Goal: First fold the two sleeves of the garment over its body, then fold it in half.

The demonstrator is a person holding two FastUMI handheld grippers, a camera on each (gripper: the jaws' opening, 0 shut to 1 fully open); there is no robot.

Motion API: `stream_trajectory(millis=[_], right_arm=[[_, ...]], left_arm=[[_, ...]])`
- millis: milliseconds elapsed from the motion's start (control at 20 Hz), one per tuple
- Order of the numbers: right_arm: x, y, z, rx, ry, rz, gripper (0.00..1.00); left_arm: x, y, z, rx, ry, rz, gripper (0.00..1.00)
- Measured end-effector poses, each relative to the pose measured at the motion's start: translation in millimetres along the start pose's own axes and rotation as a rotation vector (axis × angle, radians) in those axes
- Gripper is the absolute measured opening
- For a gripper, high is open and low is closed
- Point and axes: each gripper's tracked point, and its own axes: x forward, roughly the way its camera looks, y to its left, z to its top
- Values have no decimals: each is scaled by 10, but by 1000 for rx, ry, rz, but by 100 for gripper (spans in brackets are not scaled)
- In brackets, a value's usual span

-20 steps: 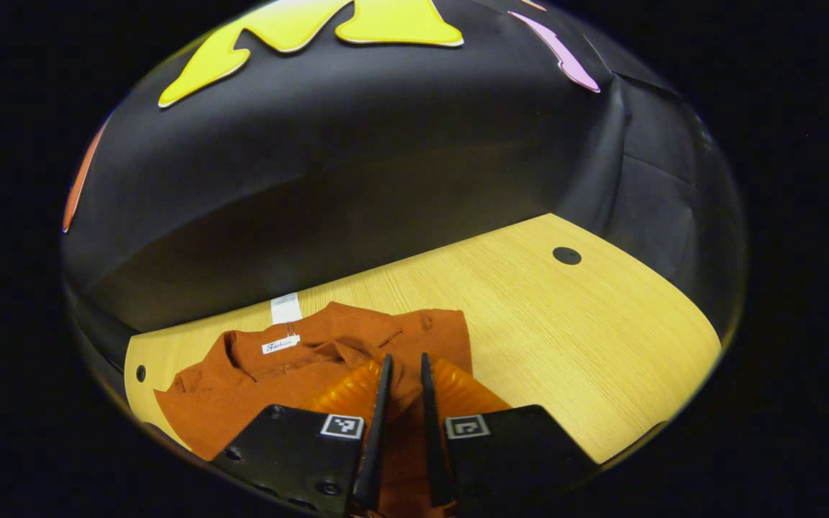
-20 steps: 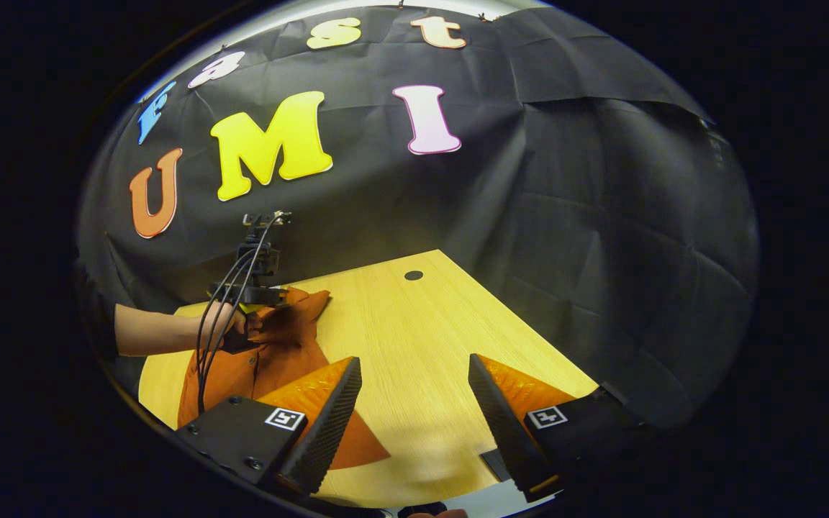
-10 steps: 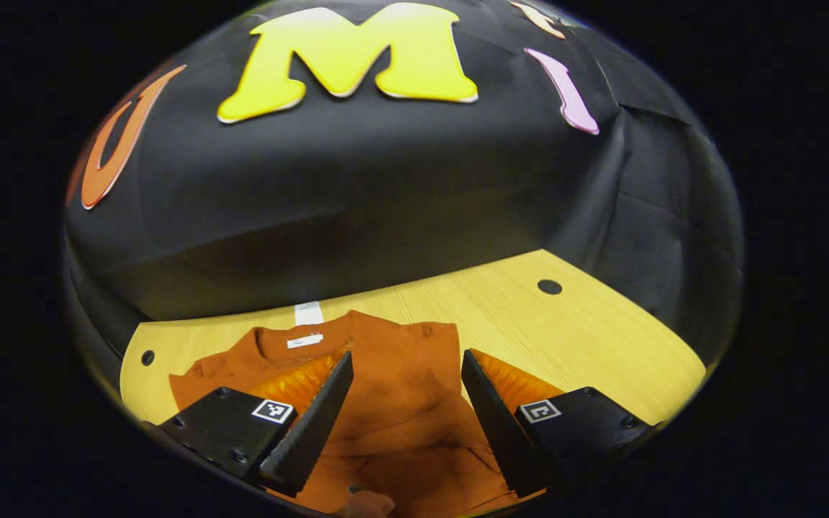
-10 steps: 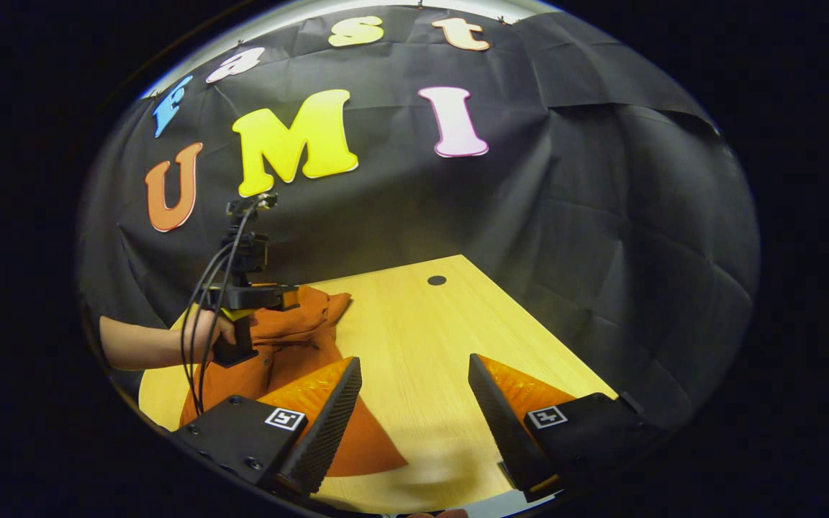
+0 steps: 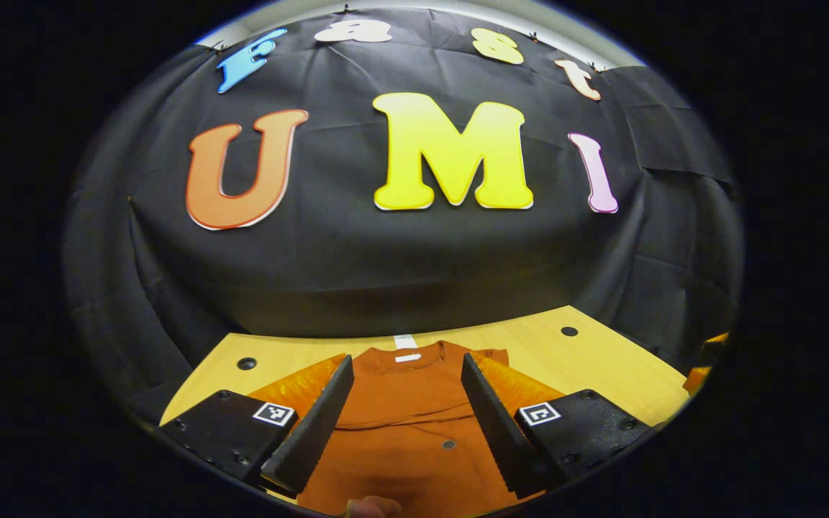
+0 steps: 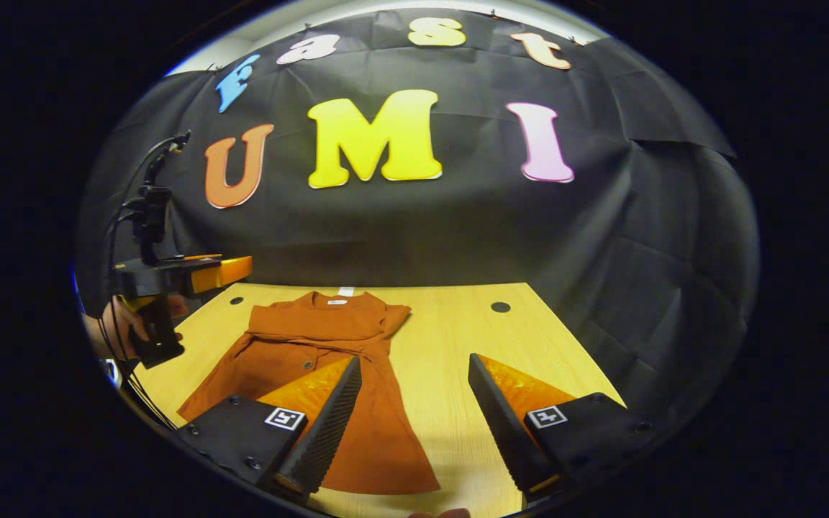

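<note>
the orange garment (image 6: 314, 360) lies flat on the counter (image 6: 458, 338) at lower centre, sleeves seemingly folded in. both the left tongs (image 5: 404, 410) and right tongs (image 6: 414, 410) are spread, empty. for a clean halving, pinch the hem corners evenly and carry them to the collar

A light wooden table (image 6: 450, 338) is standing in front of the booth's black cloth wall (image 6: 458, 223), which is hanging in folds and creases behind its far edge. Three small dark round holes are showing in the tabletop: one near the far left corner (image 6: 236, 300), one near the far right corner (image 6: 500, 307), both sitting close to the far edge. In the left gripper view the same table (image 5: 601, 360) is showing its holes at (image 5: 246, 363) and (image 5: 568, 332).
</note>
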Motion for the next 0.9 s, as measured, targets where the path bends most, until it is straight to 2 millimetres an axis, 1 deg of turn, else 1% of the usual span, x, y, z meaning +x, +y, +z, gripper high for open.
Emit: stream_trajectory(millis=[100, 200, 300, 450, 500, 650, 750, 900], right_arm=[[62, 135, -17, -17, 1, 38, 96], [110, 209, -90, -28, 17, 62, 96], [119, 264, -120, -35, 27, 77, 96], [129, 276, -172, -39, 43, 86, 96], [128, 275, -187, -37, 49, 87, 94], [102, 238, -238, -26, 65, 88, 96], [80, 167, -366, -26, 101, 87, 96], [26, -15, -673, -11, 184, 72, 96]], left_arm=[[-290, 188, -63, -4, 1, 18, 97], [-532, 449, -182, -4, 4, 40, 97], [-748, 549, -297, -41, 29, 46, 97], [-951, 692, -435, -64, 42, 79, 97], [-993, 749, -474, -61, 46, 92, 97], [-1108, 881, -638, -101, 81, 87, 98], [-1202, 985, -865, -149, 141, 79, 97], [-1372, 1090, -1363, -194, 256, 50, 98]])
